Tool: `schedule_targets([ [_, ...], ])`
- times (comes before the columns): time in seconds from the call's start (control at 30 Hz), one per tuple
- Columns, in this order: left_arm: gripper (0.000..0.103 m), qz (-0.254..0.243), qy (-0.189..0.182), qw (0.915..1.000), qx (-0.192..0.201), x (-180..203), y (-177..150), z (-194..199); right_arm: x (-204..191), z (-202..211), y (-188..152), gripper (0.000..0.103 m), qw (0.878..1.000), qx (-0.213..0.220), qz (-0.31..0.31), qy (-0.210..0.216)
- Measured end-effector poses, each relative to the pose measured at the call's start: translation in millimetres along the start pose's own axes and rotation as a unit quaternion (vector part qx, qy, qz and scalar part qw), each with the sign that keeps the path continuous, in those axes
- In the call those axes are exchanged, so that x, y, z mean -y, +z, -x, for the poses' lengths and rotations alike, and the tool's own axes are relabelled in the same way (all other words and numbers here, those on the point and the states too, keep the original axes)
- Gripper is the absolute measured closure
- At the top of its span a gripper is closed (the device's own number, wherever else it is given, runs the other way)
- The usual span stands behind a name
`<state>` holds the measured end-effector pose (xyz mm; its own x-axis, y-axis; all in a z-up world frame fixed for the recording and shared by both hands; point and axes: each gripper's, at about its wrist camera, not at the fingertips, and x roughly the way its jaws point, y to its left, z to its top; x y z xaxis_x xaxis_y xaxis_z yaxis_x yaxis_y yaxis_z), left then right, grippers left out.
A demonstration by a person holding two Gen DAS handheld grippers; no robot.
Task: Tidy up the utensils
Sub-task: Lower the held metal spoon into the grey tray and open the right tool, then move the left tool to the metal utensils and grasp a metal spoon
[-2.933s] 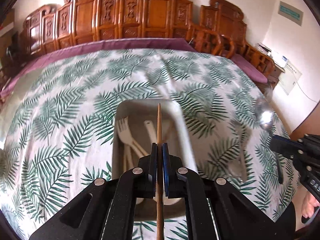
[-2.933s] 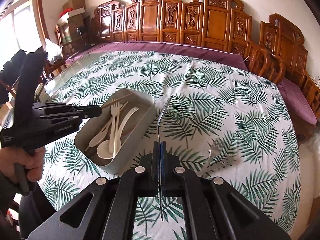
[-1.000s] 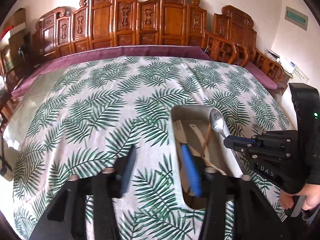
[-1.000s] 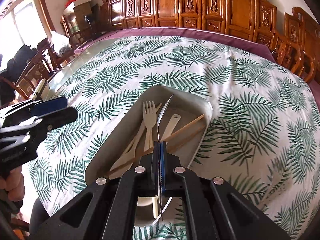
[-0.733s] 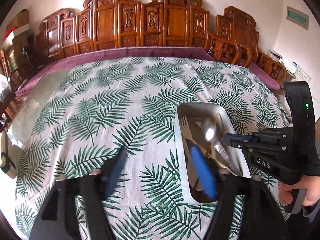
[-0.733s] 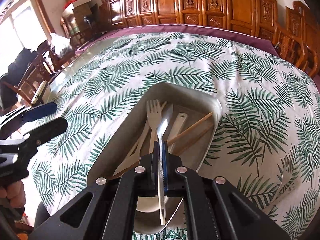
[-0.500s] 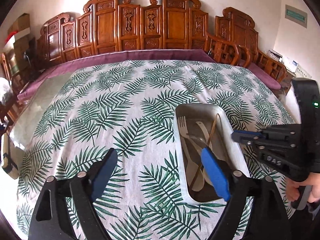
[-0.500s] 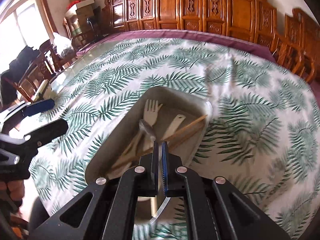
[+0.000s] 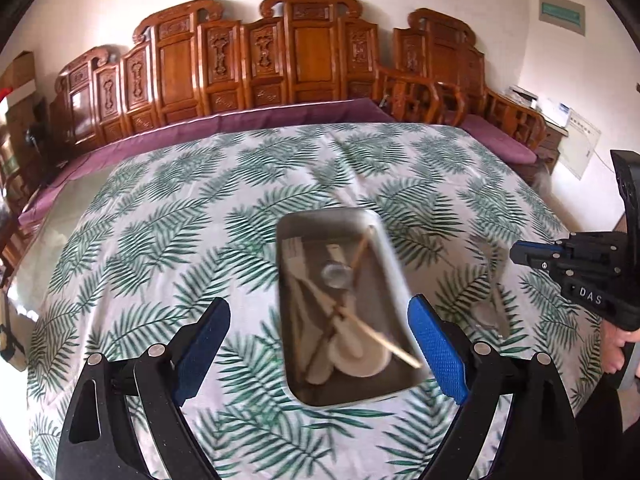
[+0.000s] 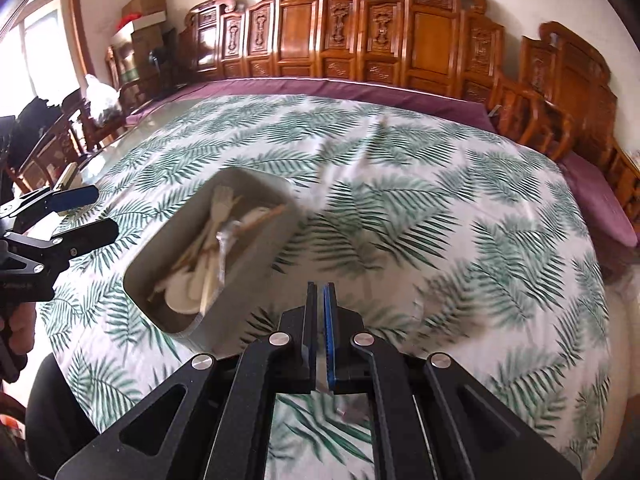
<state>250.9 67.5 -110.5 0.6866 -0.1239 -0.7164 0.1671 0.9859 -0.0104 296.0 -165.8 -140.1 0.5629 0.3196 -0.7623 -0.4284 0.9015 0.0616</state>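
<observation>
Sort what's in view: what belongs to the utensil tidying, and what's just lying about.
Job: grey tray; inside it, metal spoon, wooden chopsticks, cream fork, cream spoons.
Lying about: carved chairs, cardboard boxes, wall sign.

The grey rectangular tray (image 9: 394,264) sat near the table's front edge, holding a pale fork (image 9: 297,258), cream spoons (image 9: 358,354), crossed wooden chopsticks (image 9: 360,250) and a metal spoon (image 9: 335,276), bowl up. Right of it, clear plastic cutlery (image 9: 490,304) lay blurred on the leaf-print cloth.
</observation>
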Motion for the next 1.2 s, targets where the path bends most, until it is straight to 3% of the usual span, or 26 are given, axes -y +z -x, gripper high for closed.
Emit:
schedule_targets([
  [0.1,0.016,-0.006,-0.012,0.9999,0.002,16,2,2,21,7,-11,0.087,1.0,-0.001,-0.013,-0.01],
  [0.43,0.016,-0.023,-0.059,0.998,0.007,76,0,1,73,-1,-53,0.087,0.998,-0.03,-0.051,-0.024],
  [0.67,0.016,-0.016,-0.081,0.9965,-0.01,98,-10,-11,73,-19,-59,0.086,0.997,-0.041,-0.063,-0.018],
  [0.87,0.016,-0.045,-0.097,0.9938,-0.032,122,-15,-36,79,-15,-67,0.084,0.997,-0.043,-0.066,-0.021],
  [1.03,0.036,-0.066,-0.11,0.9897,-0.063,145,-12,-68,91,-8,-78,0.08,0.996,-0.045,-0.072,-0.026],
  [1.1,0.051,-0.075,-0.119,0.9866,-0.082,155,-11,-84,95,-6,-83,0.08,0.996,-0.045,-0.073,-0.027],
  [1.2,0.063,-0.098,-0.118,0.9824,-0.107,171,-10,-105,102,-5,-88,0.08,0.996,-0.043,-0.08,-0.025],
])
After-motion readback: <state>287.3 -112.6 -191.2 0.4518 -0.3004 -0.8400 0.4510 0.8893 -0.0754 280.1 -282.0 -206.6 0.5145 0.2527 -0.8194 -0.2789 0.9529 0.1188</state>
